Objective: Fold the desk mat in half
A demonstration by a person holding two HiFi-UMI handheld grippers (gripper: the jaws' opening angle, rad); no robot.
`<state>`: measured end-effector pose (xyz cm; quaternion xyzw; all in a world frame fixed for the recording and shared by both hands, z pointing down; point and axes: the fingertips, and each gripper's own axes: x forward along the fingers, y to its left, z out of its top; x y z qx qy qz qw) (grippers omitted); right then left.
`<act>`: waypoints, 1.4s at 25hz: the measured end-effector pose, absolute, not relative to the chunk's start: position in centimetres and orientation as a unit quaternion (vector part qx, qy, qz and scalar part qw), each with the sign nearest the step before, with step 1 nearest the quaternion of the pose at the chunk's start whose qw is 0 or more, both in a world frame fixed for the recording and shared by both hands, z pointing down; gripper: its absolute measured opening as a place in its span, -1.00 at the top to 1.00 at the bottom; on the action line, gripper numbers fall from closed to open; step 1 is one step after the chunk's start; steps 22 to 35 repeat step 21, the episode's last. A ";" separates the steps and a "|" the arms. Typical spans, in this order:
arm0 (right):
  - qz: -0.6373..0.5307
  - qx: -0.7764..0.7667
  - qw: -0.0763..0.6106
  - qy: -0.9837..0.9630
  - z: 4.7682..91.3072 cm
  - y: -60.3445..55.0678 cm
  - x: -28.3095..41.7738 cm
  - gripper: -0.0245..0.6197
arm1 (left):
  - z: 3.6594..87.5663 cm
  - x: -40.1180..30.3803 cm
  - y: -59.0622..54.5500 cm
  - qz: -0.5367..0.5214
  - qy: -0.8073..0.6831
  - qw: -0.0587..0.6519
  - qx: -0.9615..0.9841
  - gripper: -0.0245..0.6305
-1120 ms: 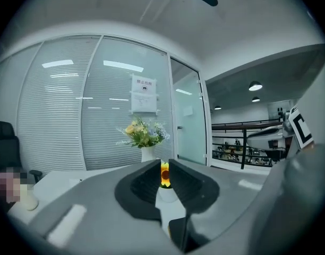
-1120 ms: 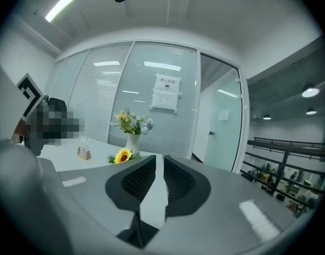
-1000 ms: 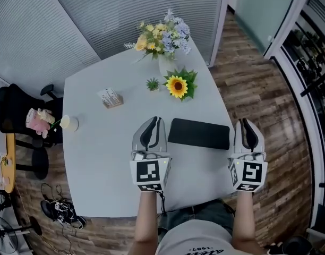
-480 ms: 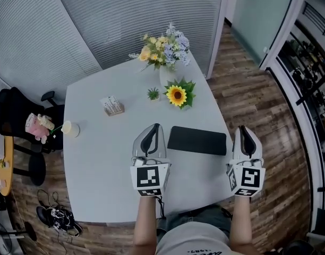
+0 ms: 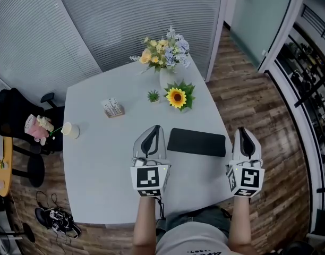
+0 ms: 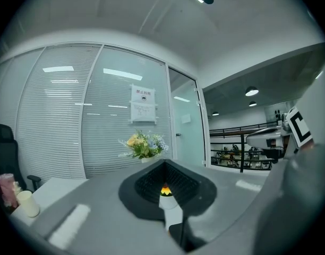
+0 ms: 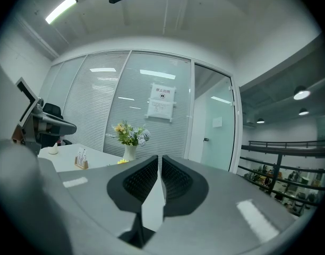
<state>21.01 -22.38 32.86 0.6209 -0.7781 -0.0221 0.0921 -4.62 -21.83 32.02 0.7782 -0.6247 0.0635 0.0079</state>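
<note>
Fingers (image 6: 149,184) pressed together on left gripper (image 5: 154,130) and right gripper (image 5: 245,133); one desk mat (image 5: 197,142) between.

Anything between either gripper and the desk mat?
Nothing visible. The desk mat lies on bare table between the left gripper and the right gripper, whose empty jaws have just been closing. The sunflower and vase stand beyond its far edge, clear of both approaches.
</note>
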 end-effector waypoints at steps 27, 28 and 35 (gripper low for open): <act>-0.015 0.623 0.091 -0.777 33.1 -22.0 21.5 0.78 | 32.1 -4.1 -21.8 0.067 -0.621 0.007 0.781 0.93; -0.015 0.623 0.091 -0.777 33.1 -22.0 21.5 0.78 | 32.1 -4.1 -21.8 0.067 -0.621 0.007 0.781 0.93; -0.015 0.623 0.091 -0.777 33.1 -22.0 21.5 0.78 | 32.1 -4.1 -21.8 0.067 -0.621 0.007 0.781 0.93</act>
